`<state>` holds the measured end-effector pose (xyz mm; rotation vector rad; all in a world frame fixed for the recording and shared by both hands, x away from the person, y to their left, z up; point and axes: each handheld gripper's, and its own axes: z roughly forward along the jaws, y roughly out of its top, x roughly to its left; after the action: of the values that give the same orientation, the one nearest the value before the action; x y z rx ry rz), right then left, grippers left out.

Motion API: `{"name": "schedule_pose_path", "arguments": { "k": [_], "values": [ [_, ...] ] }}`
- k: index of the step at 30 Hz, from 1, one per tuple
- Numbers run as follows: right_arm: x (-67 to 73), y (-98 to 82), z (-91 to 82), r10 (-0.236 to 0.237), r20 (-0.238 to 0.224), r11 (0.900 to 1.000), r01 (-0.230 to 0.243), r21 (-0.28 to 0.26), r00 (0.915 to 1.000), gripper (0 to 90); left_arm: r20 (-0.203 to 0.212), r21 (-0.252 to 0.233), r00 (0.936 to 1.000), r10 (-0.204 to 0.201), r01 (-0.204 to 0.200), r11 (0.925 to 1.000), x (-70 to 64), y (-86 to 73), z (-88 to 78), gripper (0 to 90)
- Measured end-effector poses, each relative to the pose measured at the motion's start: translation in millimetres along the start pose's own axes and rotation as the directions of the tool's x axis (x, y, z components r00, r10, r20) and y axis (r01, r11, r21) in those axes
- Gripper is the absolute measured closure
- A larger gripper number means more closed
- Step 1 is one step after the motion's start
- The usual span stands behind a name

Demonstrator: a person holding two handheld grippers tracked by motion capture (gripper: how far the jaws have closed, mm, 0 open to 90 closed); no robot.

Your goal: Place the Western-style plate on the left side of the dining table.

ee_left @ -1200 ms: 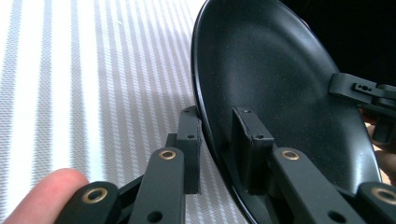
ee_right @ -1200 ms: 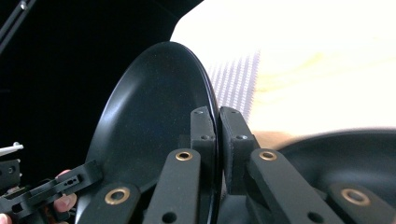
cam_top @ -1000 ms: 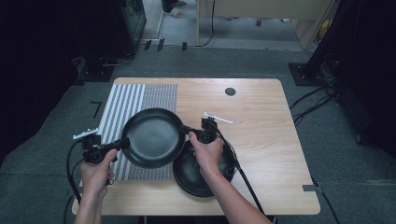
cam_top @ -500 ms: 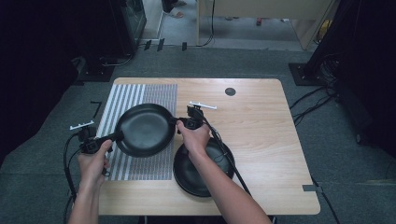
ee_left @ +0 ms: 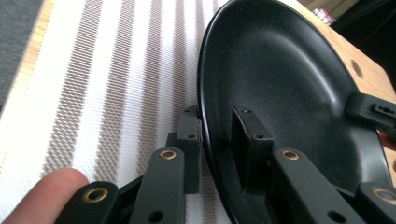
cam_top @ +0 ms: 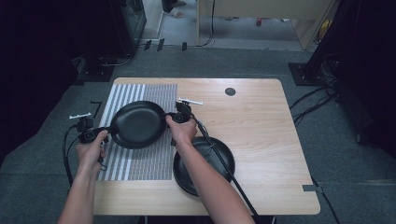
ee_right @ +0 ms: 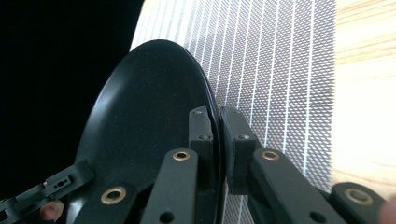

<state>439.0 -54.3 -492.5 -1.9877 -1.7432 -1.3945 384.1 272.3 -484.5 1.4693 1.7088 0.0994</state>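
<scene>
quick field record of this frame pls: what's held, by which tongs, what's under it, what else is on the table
held: black plate, lifted
left tongs: shut on plate's left rim
right tongs: shut on plate's right rim
under plate: striped mat
also on table: second black plate, right of mat, partly under right forearm
surface: wooden table
</scene>
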Motion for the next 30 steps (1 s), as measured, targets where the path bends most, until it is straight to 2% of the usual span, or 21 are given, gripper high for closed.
{"name": "schedule_pose_path", "arguments": {
  "k": [1,3,9,13,15,17,18,19,20,21,22,23,24,27,30],
  "values": [
    [1.3,-0.6,3.3,-0.003,0.009,1.000,0.003,-0.005,1.0000,83.6,-0.019,-0.007,0.9998,-0.008,0.008,0.9999,3.7,1.6,4.4,74.0],
    [3.2,-1.7,9.6,-0.007,0.027,1.000,0.007,-0.020,0.9996,83.2,-0.029,-0.014,0.9994,-0.021,0.021,0.9997,7.2,3.1,8.1,74.1],
    [1.2,-0.3,21.5,-0.033,0.056,0.999,0.034,-0.025,0.9979,82.4,-0.039,-0.003,0.9988,-0.030,0.030,0.9995,11.0,1.8,16.2,74.0],
    [-7.3,0.2,27.1,-0.065,0.096,0.998,0.067,-0.015,0.9932,80.7,-0.026,0.005,0.9996,-0.014,0.014,0.9999,11.1,-3.0,24.0,74.1],
    [-8.5,0.0,28.2,-0.074,0.089,0.997,0.075,-0.018,0.9934,80.6,-0.036,-0.007,0.9993,-0.008,0.008,0.9999,10.7,-4.0,24.3,73.6],
    [-8.8,-0.4,28.6,-0.103,0.084,0.994,0.105,-0.016,0.9911,80.0,-0.034,-0.009,0.9994,0.000,0.000,1.0000,10.6,-4.4,24.3,71.5],
    [-8.9,-0.3,28.2,-0.124,0.079,0.992,0.125,-0.011,0.9891,78.2,-0.028,-0.013,0.9995,0.012,-0.012,0.9998,10.2,-5.0,24.3,68.4],
    [-8.9,-0.3,28.2,-0.124,0.079,0.992,0.125,-0.011,0.9891,78.2,-0.025,-0.018,0.9992,0.032,-0.032,0.9993,9.4,-5.9,24.2,68.4],
    [-8.7,0.1,27.5,-0.137,0.071,0.990,0.137,-0.007,0.9881,75.3,-0.027,-0.027,0.9984,0.049,-0.050,0.9984,8.4,-6.9,23.8,65.4],
    [-7.3,1.4,24.6,-0.142,0.058,0.990,0.142,-0.005,0.9882,69.5,-0.069,-0.046,0.9944,0.081,-0.084,0.9954,6.6,-8.4,21.8,56.3],
    [-7.3,1.4,24.6,-0.142,0.058,0.990,0.142,-0.005,0.9882,69.5,-0.069,-0.046,0.9944,0.081,-0.084,0.9954,6.6,-8.4,21.8,52.7],
    [-6.1,2.8,21.6,-0.143,0.056,0.989,0.145,-0.025,0.9881,67.7,-0.087,-0.049,0.9928,0.082,-0.087,0.9950,6.3,-8.7,20.3,52.7],
    [-4.2,5.4,17.4,-0.143,0.052,0.989,0.145,-0.034,0.9883,64.0,-0.096,-0.049,0.9919,0.084,-0.089,0.9948,6.1,-8.8,19.1,46.9],
    [1.1,10.8,4.5,-0.182,0.035,0.982,0.184,-0.049,0.9826,56.1,-0.102,-0.053,0.9915,0.081,-0.087,0.9948,1.4,-9.9,13.4,33.0],
    [3.1,14.1,-7.0,-0.197,0.012,0.979,0.197,-0.052,0.9804,51.6,-0.109,-0.049,0.9903,0.086,-0.092,0.9946,-3.1,-11.6,8.2,25.8]
  ]
}}
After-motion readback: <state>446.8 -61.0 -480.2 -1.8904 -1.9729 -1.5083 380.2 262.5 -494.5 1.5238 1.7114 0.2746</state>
